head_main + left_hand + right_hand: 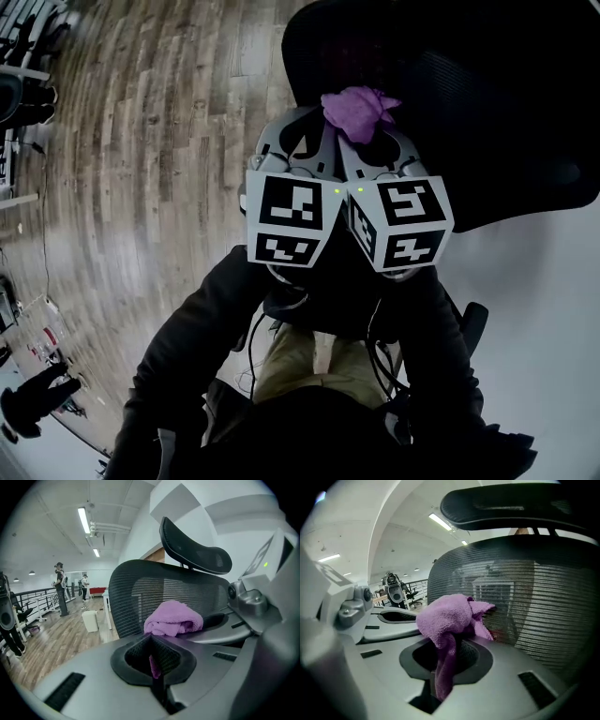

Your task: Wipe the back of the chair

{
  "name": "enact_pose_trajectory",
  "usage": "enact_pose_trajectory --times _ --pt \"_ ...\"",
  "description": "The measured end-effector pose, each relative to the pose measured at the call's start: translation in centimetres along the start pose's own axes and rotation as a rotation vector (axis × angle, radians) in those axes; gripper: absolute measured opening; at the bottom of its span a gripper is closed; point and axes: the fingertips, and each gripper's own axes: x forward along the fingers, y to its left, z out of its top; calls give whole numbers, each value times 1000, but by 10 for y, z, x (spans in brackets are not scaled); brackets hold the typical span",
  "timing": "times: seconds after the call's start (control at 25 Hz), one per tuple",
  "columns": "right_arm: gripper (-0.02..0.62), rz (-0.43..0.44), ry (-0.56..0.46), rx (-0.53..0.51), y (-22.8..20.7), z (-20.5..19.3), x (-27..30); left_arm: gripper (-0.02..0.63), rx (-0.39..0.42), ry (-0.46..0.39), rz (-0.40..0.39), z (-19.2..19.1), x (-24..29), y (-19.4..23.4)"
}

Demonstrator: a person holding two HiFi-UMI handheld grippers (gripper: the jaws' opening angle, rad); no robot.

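**Purple cloth pressed to the mesh chair back**

The purple cloth (357, 111) is a soft, nubbly terry rag, bunched into a loose lump with one corner sticking out. It sits at the tips of the two grippers, against the chair back (469, 94), and in the right gripper view its free corner touches the mesh.

The right gripper (447, 658) is clenched on the cloth (445, 618). A tail of the fabric runs down through the seam between its dark padded jaws, and the bulk mushrooms out above them.

The left gripper (154, 654) is drawn closed just beside it, with a thin purple strip caught in its jaw seam. The main lump of cloth (173, 618) lies over the neighbouring gripper's nose.

The chair back (543, 602) is a black, fine-ribbed mesh, see-through, stretched in a curved dark frame. A smooth, glossy, curved black headrest (197, 550) stands above it on a short stem.

Both grippers have matte grey moulded shells. Each carries a white cube with black square markers (289, 220), and the two cubes sit almost touching. Below is a wood-plank floor (141, 141).
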Motion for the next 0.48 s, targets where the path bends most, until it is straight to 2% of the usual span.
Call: enact_pose_trajectory --times 0.48 --pt "60 -32 -19 38 -35 -5 -31 6 46 6 -36 13 12 -44"
